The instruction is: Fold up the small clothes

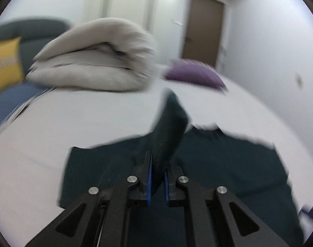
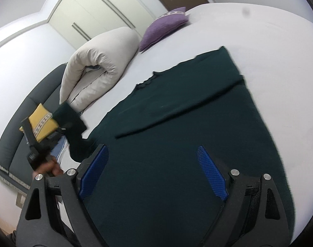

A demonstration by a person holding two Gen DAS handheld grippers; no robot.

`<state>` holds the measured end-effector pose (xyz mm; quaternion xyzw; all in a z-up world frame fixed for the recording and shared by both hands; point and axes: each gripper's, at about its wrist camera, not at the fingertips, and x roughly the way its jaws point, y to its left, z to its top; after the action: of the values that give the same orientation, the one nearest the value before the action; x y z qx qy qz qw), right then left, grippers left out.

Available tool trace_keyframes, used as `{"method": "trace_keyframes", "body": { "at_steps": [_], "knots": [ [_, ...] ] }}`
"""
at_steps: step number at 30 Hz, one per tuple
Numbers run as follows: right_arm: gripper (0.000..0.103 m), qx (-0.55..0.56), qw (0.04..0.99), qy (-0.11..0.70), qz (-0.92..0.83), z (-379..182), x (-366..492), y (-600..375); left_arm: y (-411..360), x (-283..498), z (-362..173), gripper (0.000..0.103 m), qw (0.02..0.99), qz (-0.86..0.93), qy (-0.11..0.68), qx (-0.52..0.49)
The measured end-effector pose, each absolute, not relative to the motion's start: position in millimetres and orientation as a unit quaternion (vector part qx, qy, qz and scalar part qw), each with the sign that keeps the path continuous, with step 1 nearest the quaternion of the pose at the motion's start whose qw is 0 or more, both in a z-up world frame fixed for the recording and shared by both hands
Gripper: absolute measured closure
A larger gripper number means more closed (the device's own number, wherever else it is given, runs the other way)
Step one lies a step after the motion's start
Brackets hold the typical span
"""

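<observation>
The left gripper point(image 1: 156, 170) is pinching a sleeve point(image 1: 168, 127) of the dark green shirt point(image 2: 177, 144), lifting it off the white bed point(image 2: 269, 41). The right gripper point(image 2: 154, 170) is hovering over the shirt, jaws spread wide apart.

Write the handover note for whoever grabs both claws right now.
Left claw: shut on a sleeve of the dark green shirt, lifted off the bed.
Right claw: open, holds nothing, above the shirt body.
Shirt lies spread on the bed; the other sleeve is already folded across the body.
Left: bring the held sleeve over the body, release, then fold the body.
</observation>
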<state>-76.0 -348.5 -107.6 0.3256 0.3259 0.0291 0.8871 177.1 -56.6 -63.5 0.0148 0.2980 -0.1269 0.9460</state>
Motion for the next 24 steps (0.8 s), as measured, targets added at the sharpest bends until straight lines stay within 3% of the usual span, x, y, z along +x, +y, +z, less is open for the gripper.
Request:
{"method": "trace_keyframes", "body": {
  "at_steps": [6,9,11,12,17,24],
  "knots": [
    [0.015,0.33,0.882,0.337,0.017,-117,-73,-366,-128,170,-118,0.088,0.923,-0.151,0.338,0.103],
    [0.015,0.338,0.871,0.354,0.031,-124,-55,-363,-131,172,-128,0.058,0.918,-0.146,0.352,0.113],
    [0.015,0.347,0.865,0.36,0.055,-126,-36,-358,-123,169,-129,0.032,0.918,-0.14,0.353,0.115],
    [0.015,0.358,0.855,0.368,0.072,-128,-19,-354,-119,165,-129,0.029,0.919,-0.138,0.353,0.112],
    [0.017,0.39,0.813,0.41,0.134,-139,50,-328,-89,140,-135,0.021,0.911,-0.149,0.377,0.073],
    [0.032,0.389,0.763,0.5,0.132,-179,119,-275,-51,120,-134,0.021,0.911,-0.154,0.383,0.026]
  ]
}}
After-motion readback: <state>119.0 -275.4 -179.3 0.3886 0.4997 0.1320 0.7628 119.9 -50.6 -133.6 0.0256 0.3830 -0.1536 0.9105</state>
